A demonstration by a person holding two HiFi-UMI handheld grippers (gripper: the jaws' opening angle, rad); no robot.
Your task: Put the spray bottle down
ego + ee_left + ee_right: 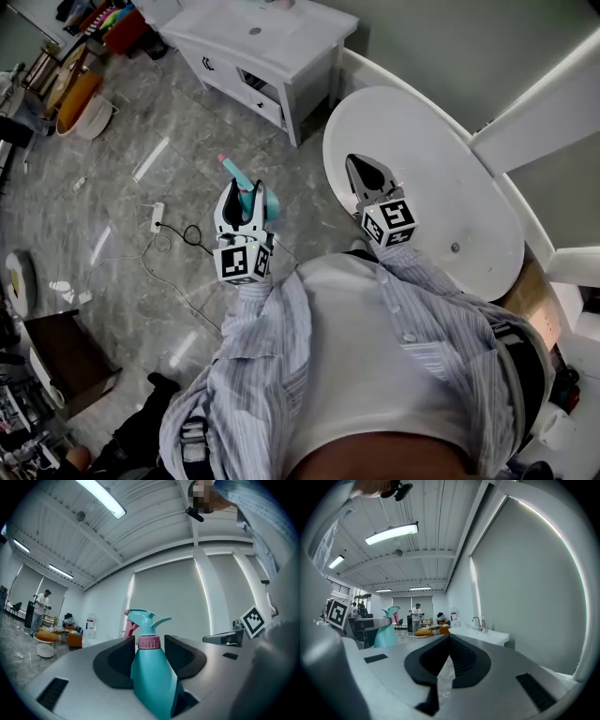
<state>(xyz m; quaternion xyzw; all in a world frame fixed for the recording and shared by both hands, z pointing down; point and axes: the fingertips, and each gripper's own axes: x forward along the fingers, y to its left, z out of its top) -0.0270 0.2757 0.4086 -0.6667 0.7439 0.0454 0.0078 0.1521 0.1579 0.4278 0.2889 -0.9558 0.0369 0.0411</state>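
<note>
A teal spray bottle [255, 195] with a pink collar and nozzle is held in the air above the marble floor, my left gripper [240, 199] shut on its body. In the left gripper view the bottle [151, 672] stands upright between the two dark pads, its trigger head above them. My right gripper [362, 172] hovers over the near edge of the white oval table [441, 178], shut and empty. In the right gripper view its jaws [449, 640] meet at the tips, and the bottle [387, 629] shows far to the left.
A white vanity cabinet with a sink [267, 42] stands beyond the table. A power strip and cable [157, 217] lie on the floor to the left. A dark box [66, 361] sits at the lower left, with orange tubs [80, 98] at the upper left.
</note>
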